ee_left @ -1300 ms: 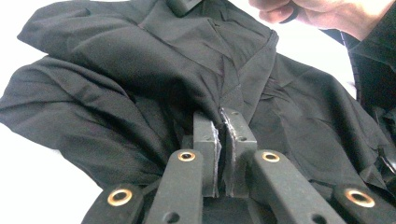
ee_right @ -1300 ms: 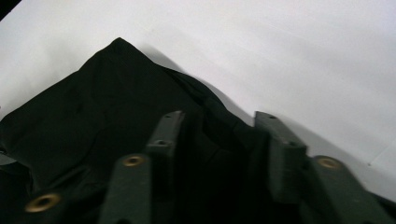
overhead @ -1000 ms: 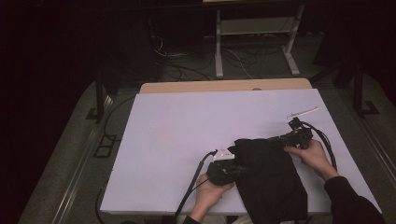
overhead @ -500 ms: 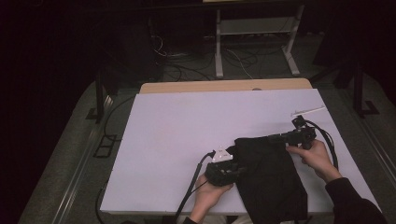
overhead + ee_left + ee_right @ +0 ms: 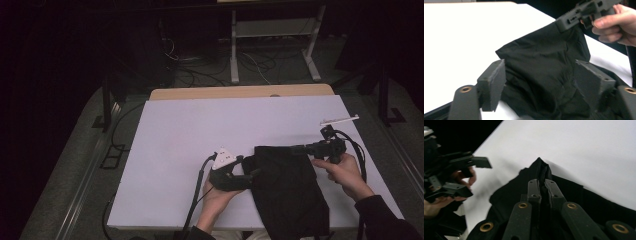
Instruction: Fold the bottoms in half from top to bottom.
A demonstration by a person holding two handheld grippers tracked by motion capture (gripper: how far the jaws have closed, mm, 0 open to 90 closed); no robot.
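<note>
A: Nearest the person's edge of the flat white table (image 5: pixel 175 150), what lies there?

B: A black, crumpled fabric garment (image 5: pixel 290 190). Its lower end hangs over the near edge, and the rest stretches away across the table's right half.

A: And the left gripper (image 5: pixel 252 175)?

B: It sits just beside the cloth's left edge, held in the person's left hand (image 5: pixel 217 192), with a grey three-cornered plate (image 5: pixel 224 156) on top. Its jaws have just been opening. In the left gripper view they stand wide apart, with the black cloth (image 5: pixel 544 70) between and beyond them; the pads (image 5: pixel 495 82) do not press on it.

A: So that side has no grip on it?

B: None that shows. The cloth bulges up in the gap, loose.

A: Farther out, then?

B: The right gripper (image 5: pixel 295 148), in the person's right hand (image 5: pixel 345 170), is at the garment's far upper corner. The right gripper view shows its jaws drawn narrow, nearly together, pinching a ridge of the fabric (image 5: pixel 541 173) that sticks out past the tips. The left gripper view shows that corner lifted off the table, hanging from the right gripper's (image 5: pixel 571 20) jaws.

A: Anything beyond it?

B: A thin white strip (image 5: pixel 340 120) lies on the table near the far right edge, apart from the cloth. Behind the table's white surface a light wooden edge (image 5: pixel 240 92) shows.
</note>
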